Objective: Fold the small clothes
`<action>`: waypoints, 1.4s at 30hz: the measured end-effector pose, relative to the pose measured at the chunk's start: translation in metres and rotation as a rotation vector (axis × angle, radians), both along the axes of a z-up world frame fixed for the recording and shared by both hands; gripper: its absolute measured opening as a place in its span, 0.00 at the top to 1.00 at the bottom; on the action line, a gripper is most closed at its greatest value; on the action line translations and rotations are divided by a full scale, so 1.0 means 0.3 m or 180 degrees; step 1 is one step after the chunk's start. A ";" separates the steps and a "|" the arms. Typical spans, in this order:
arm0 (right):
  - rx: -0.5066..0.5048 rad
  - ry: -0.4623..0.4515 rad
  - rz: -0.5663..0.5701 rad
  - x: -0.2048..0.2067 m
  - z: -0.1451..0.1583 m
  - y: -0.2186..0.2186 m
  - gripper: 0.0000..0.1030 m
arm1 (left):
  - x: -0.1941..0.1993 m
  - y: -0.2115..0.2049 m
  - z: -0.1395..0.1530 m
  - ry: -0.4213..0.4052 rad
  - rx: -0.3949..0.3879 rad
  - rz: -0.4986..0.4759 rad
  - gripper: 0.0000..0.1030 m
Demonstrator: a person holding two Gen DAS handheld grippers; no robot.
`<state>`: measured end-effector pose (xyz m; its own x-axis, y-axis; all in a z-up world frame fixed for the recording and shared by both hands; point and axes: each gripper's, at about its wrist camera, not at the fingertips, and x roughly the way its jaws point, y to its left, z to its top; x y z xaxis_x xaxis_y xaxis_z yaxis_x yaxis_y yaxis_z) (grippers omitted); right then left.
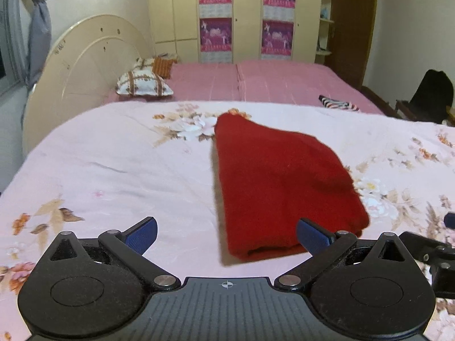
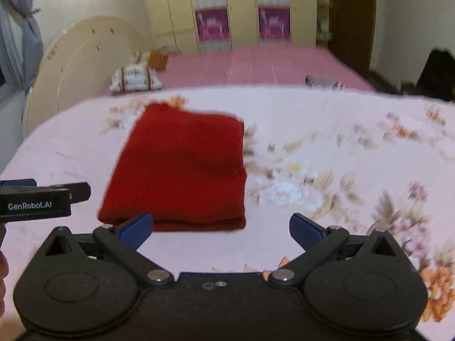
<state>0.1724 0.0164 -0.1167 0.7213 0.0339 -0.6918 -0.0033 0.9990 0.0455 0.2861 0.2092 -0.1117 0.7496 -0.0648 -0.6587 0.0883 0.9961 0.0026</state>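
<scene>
A dark red knitted garment (image 1: 281, 187) lies folded flat on the pale pink floral sheet (image 1: 113, 170). It also shows in the right wrist view (image 2: 182, 170). My left gripper (image 1: 226, 234) is open and empty, just short of the garment's near edge, its right blue pad beside the near right corner. My right gripper (image 2: 221, 230) is open and empty, just in front of the garment's near edge. The left gripper's body shows at the left edge of the right wrist view (image 2: 37, 201).
Behind the floral sheet lies a pink bedspread (image 1: 256, 82) with patterned pillows (image 1: 143, 84) and a striped cloth (image 1: 338, 103). A round cream board (image 1: 85, 65) leans at the left. Wardrobes (image 1: 244, 14) stand at the back, a dark chair (image 1: 429, 96) at the right.
</scene>
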 end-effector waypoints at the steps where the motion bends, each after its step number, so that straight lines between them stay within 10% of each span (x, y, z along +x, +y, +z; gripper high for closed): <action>1: -0.0041 -0.0077 0.0031 -0.029 0.024 0.005 0.01 | -0.025 0.009 0.018 -0.0005 -0.0017 0.0010 0.00; 25: -0.0010 -0.0631 -0.0084 -0.638 0.260 -0.134 0.01 | -0.784 -0.114 0.229 -0.0261 -0.0149 0.0307 0.00; 42: -0.0033 -0.0835 -0.0063 -0.759 0.310 -0.148 0.01 | -0.948 -0.132 0.289 -0.0448 -0.0071 0.0409 0.00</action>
<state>-0.0553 -0.0280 -0.0236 0.8764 0.0117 -0.4814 0.0061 0.9994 0.0354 0.0018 0.1695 -0.0249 0.8373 0.0239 -0.5463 -0.0392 0.9991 -0.0164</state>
